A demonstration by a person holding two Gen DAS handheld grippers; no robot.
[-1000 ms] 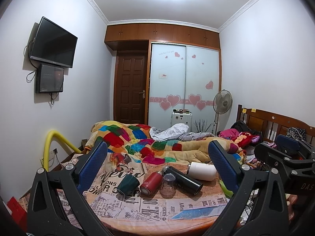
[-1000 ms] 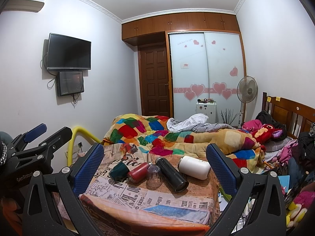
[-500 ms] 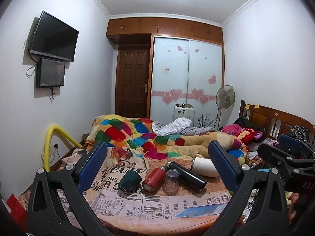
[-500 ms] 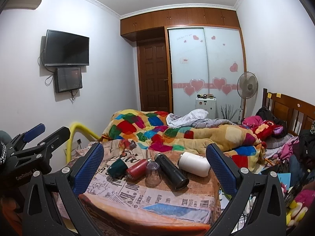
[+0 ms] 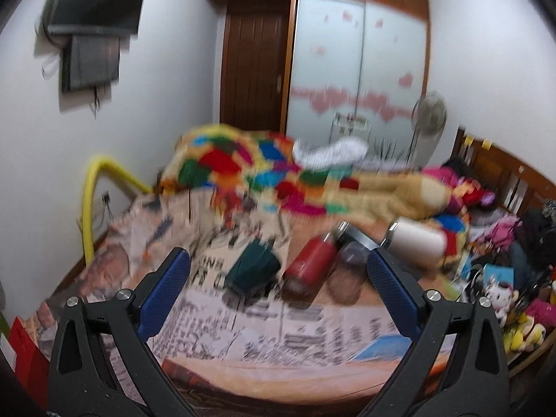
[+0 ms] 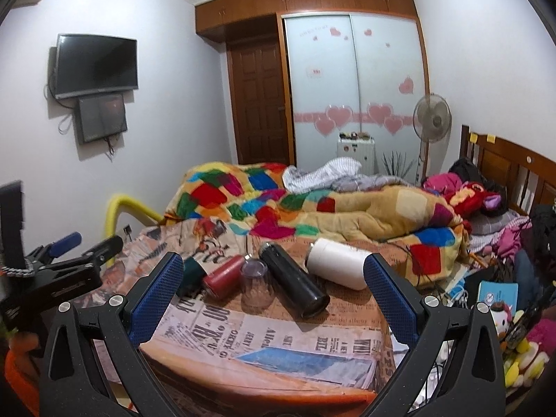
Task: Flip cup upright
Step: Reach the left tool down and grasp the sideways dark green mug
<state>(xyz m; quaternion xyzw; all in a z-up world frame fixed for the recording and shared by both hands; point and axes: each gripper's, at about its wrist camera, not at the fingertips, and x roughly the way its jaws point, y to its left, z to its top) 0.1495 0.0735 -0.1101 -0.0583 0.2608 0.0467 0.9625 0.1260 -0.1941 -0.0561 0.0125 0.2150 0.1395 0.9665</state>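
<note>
The left gripper has swung closer toward the green cup. Both grippers' fingers stand spread, empty; the right gripper hovers near the clear cup.

Your left wrist view is smeared with motion blur, so the newspaper-print cover can't be read there. The black flask is mostly hidden behind your left gripper's right finger. In the right wrist view, the dark green cup is half covered by your right gripper's left finger.
</note>
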